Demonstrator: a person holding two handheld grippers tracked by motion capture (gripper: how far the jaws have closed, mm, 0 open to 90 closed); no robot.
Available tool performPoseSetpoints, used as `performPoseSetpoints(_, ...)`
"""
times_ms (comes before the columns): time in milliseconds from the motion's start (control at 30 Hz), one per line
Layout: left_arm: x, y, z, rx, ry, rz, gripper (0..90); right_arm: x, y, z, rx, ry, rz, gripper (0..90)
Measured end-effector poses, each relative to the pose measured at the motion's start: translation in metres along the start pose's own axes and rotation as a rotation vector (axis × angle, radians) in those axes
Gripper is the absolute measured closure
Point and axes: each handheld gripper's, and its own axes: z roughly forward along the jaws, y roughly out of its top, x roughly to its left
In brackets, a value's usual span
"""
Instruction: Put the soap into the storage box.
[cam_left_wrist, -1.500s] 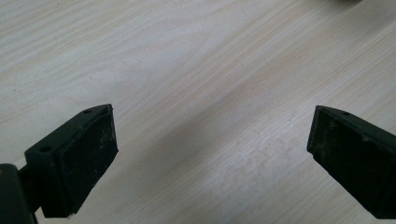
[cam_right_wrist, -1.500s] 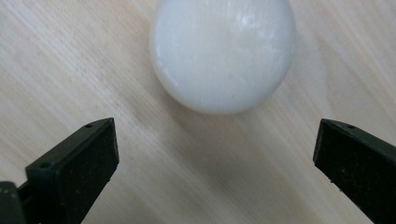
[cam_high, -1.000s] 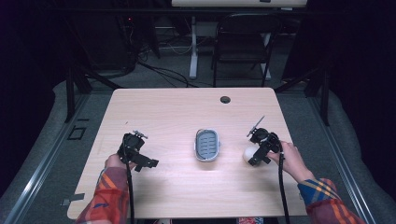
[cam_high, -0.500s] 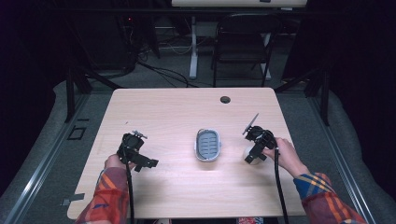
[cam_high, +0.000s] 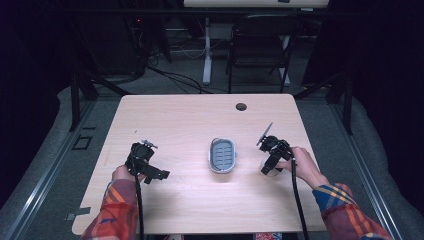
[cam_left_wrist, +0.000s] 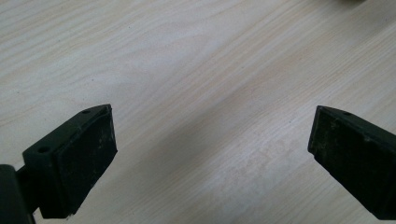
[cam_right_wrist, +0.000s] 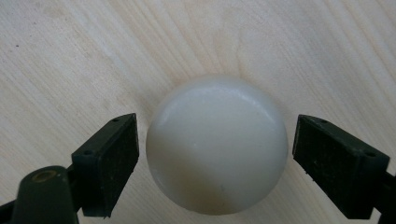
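Note:
A smooth white ball (cam_right_wrist: 217, 149) rests on the wooden table (cam_right_wrist: 70, 56) between the jaws of my right gripper (cam_right_wrist: 215, 142). The jaws have just been closing on it, and a thin gap still shows on each side of the ball. From the high view, the right gripper (cam_high: 266, 169) points down at the table right of a grey oval dish (cam_high: 222, 155), with a sliver of the ball (cam_high: 274, 173) under it. My left gripper (cam_left_wrist: 212, 140) is open over bare wood, and sits left of the dish in the high view (cam_high: 150, 172).
The light wooden table (cam_high: 190, 120) has a small round cable hole (cam_high: 241, 106) near its far edge. A black chair (cam_high: 260, 45) and cables stand on the floor beyond the table. Dark floor rails run along both sides.
The right hand has shifted a little to the left, over the white ball, which now lies mostly under the gripper. The left hand has stayed in place.

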Motion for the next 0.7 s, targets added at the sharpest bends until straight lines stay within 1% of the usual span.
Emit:
performPoseSetpoints(67, -0.0002, 0.0, 0.0001, 0.0, 0.0, -0.001, 1.0, 0.0003, 0.0005, 0.0005, 0.012, -0.005, -0.01, 14.7)
performPoseSetpoints(100, -0.0003, 0.0, 0.0001, 0.0, 0.001, -0.001, 1.0, 0.001, 0.0004, 0.0013, 0.008, 0.003, -0.005, 14.7)
performPoseSetpoints(133, -0.0003, 0.0, 0.0001, 0.0, 0.001, -0.001, 1.0, 0.0011, 0.0005, 0.0019, 0.008, -0.006, -0.012, 14.7)
performPoseSetpoints(233, -0.0003, 0.0001, 0.0001, 0.004, 0.0, -0.002, 1.0, 0.0016, 0.0013, 0.0035, 0.022, -0.007, -0.024, 14.7)
performPoseSetpoints(267, -0.0003, 0.0001, 0.0002, 0.004, 0.0, -0.002, 1.0, 0.0038, -0.0001, 0.0068, -0.012, 0.003, 0.004, 14.7)
performPoseSetpoints(300, -0.0003, 0.0002, 0.0002, 0.004, 0.0, -0.002, 1.0, 0.0013, 0.0022, 0.0033, 0.042, -0.008, -0.039, 14.7)
performPoseSetpoints(333, -0.0004, 0.0002, 0.0003, 0.005, 0.0, -0.002, 1.0, 0.0028, 0.0011, 0.0056, 0.017, -0.006, -0.016, 14.8)
performPoseSetpoints(433, -0.0004, 0.0002, 0.0009, 0.014, 0.002, -0.001, 1.1, 0.0028, 0.0018, 0.0053, 0.034, -0.013, -0.025, 14.8)
performPoseSetpoints(467, -0.0004, 0.0003, 0.001, 0.014, 0.003, 0.001, 1.1, 0.0031, 0.0018, 0.0068, 0.032, -0.004, -0.024, 14.7)
performPoseSetpoints(500, -0.0004, 0.0003, 0.001, 0.013, 0.002, 0.001, 1.1, 0.0031, 0.0018, 0.0068, 0.032, -0.004, -0.024, 14.7)
performPoseSetpoints(567, -0.0004, 0.0003, 0.001, 0.015, 0.002, 0.0, 1.1, 0.0037, 0.0021, 0.0078, 0.032, -0.011, -0.024, 15.0)
performPoseSetpoints(700, -0.0006, 0.0002, 0.0011, 0.015, 0.002, -0.004, 1.1, 0.004, 0.003, 0.0078, 0.056, -0.025, -0.028, 17.9)
